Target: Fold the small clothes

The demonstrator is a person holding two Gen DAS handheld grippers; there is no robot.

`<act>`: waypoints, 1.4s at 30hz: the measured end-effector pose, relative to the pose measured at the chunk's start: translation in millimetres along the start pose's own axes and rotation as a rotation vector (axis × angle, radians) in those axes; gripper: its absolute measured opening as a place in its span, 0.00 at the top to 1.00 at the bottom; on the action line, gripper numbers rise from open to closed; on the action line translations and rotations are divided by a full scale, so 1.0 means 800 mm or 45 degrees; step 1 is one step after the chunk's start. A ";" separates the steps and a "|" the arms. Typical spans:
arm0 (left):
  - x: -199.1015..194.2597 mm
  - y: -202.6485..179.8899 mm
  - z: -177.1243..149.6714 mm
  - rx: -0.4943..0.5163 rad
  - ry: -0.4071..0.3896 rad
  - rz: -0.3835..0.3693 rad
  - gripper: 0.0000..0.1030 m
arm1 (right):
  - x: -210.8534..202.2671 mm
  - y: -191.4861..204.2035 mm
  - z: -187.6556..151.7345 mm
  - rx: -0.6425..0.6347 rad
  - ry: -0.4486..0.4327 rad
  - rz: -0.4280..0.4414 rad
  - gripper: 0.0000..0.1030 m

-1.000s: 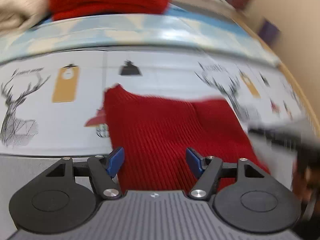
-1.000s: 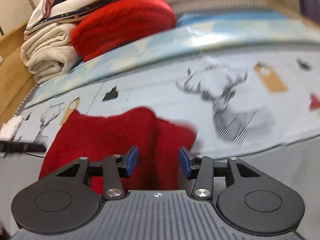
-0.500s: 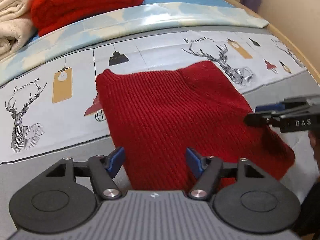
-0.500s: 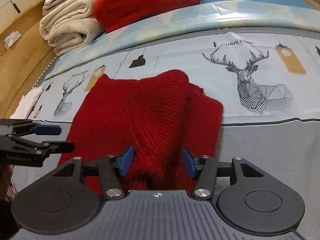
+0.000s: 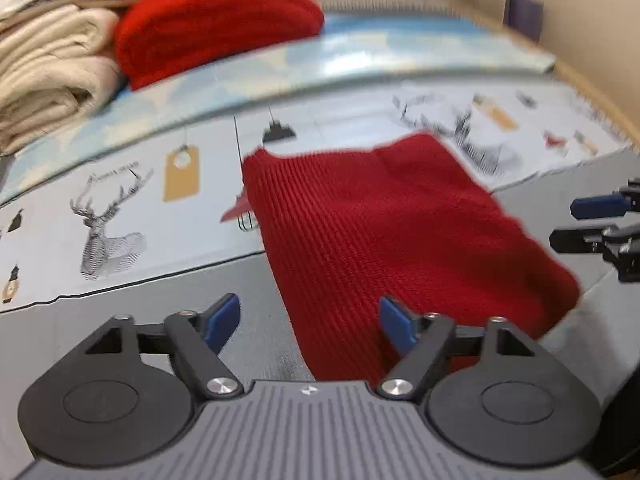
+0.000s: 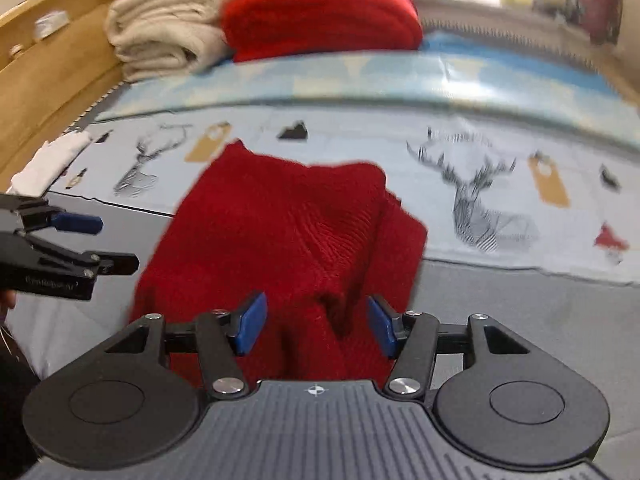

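Observation:
A red ribbed knit garment [image 5: 384, 232] lies folded on the deer-print cloth [image 5: 120, 208] and grey mat; it also shows in the right wrist view [image 6: 288, 240], with a raised fold near its right side. My left gripper [image 5: 310, 320] is open and empty, above the garment's near left edge. My right gripper [image 6: 316, 322] is open, its blue pads either side of the garment's near edge, not closed on it. Each gripper shows in the other's view, the right one [image 5: 600, 224] and the left one [image 6: 80, 240], both open.
A stack of folded clothes stands at the back: a red knit [image 5: 216, 20] and cream towels [image 5: 48, 72], also in the right wrist view [image 6: 320, 12]. A wooden rail [image 6: 48, 64] runs along the left. A white cloth [image 6: 48, 160] lies at the left edge.
Both grippers have pulled back a little from the garment and the views are blurred with motion. The garment lies where it did half a second ago.

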State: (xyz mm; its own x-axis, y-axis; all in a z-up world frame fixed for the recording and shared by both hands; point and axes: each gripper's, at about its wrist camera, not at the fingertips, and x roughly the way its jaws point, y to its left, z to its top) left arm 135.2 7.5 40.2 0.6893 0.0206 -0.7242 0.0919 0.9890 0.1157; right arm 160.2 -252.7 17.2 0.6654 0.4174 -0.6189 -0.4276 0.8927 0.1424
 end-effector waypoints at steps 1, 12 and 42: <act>-0.014 0.000 -0.007 -0.012 -0.036 0.015 0.17 | -0.014 0.006 -0.006 -0.015 -0.035 -0.019 0.40; -0.090 -0.034 -0.100 -0.227 -0.240 0.035 0.01 | -0.071 0.025 -0.101 0.301 -0.203 -0.140 0.23; -0.041 -0.033 -0.103 -0.358 -0.036 0.059 0.00 | -0.052 0.075 -0.108 0.101 -0.187 -0.164 0.12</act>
State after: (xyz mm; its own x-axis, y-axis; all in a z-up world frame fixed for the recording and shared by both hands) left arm 50.6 -7.2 4.9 0.7081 0.0668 -0.7029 -0.1403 0.9890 -0.0473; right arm 53.7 -231.0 -15.1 0.7960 0.3139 -0.5176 -0.2875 0.9485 0.1331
